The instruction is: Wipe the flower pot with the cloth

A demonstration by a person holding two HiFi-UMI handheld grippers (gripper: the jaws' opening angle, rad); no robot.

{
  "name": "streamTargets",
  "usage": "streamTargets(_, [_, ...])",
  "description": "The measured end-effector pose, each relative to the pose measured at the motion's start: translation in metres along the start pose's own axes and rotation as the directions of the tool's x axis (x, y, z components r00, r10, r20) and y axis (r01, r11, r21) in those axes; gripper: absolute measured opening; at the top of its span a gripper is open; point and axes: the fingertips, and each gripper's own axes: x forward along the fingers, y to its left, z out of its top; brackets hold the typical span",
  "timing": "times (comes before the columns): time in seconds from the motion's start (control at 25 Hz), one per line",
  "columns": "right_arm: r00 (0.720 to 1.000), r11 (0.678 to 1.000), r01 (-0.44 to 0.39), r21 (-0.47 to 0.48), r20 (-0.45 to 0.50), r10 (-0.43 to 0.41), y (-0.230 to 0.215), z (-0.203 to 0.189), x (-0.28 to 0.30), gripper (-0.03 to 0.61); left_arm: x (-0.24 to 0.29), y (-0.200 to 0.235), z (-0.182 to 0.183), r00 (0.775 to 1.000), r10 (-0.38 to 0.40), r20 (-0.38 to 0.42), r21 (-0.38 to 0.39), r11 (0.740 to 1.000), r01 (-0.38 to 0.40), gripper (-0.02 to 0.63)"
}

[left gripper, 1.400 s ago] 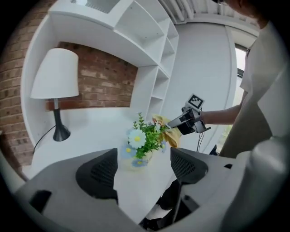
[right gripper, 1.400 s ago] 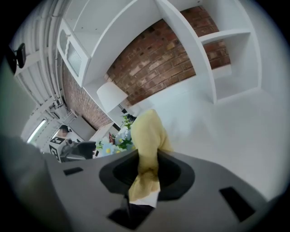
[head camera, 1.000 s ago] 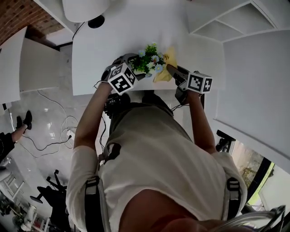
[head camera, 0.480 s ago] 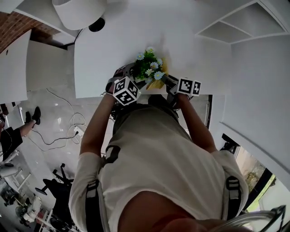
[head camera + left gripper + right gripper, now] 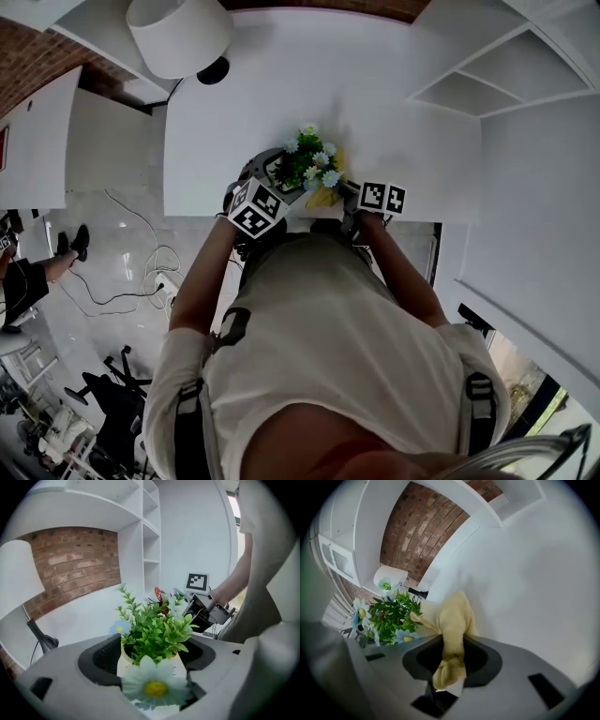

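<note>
Seen from my head, I stand at the near edge of a white bench point(image 5: 281, 75) with both claws brought together over a small cream flower pot point(image 5: 124, 663) of artificial daisies and green leaves point(image 5: 391, 616).

My left claw point(image 5: 272, 178) is closed on the pot. The pot fills the gap between its jaws, one jaw on each side. I cannot tell whether the pot rests on the bench or is lifted just off it.

My right claw point(image 5: 449, 672) is nearly closed and pinches a bunched yellow cloth point(image 5: 452, 620). The free end of the cloth sticks out past the jaws and reaches the right side of the plant. The pot wall there is hidden behind the cloth, so I cannot tell whether the cloth is pressing on it.

As I judge it, the setting up is done: pot steadied, cloth in hand and brought to the pot. The wiping is at most partly done. No dirt or wiped patch shows, so I cannot tell how much of the pot's wall remains.
</note>
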Motion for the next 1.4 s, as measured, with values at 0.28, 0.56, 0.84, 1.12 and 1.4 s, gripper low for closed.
streamTargets(0.28, [0.993, 0.995, -0.101, -0.013, 0.062, 0.101, 0.039, 0.024, -0.025, 0.112, 0.018, 0.004, -0.009, 1.0, -0.015, -0.013, -0.027, 1.0, 0.015, 0.362])
streamTargets(0.56, [0.991, 0.994, -0.112, 0.004, 0.077, 0.112, 0.036, 0.021, -0.021, 0.114, 0.015, 0.0, -0.004, 0.998, 0.022, 0.062, -0.125, 0.992, -0.014, 0.362])
streamTargets(0.84, [0.997, 0.996, -0.069, 0.057, 0.035, 0.067, 0.011, 0.007, 0.005, 0.109, 0.012, 0.0, -0.009, 0.995, 0.069, 0.067, -0.161, 0.985, -0.058, 0.361])
streamTargets(1.12, [0.998, 0.997, -0.056, 0.05, 0.023, 0.055, 0.01, 0.001, 0.009, 0.11, 0.009, -0.008, -0.025, 0.998, 0.056, 0.008, -0.078, 0.995, -0.055, 0.36])
streamTargets(1.4, [0.986, 0.987, -0.155, 0.044, 0.069, 0.151, 0.045, 0.019, -0.012, 0.11, 0.004, -0.011, -0.023, 0.999, 0.045, 0.013, -0.064, 0.997, -0.045, 0.36])
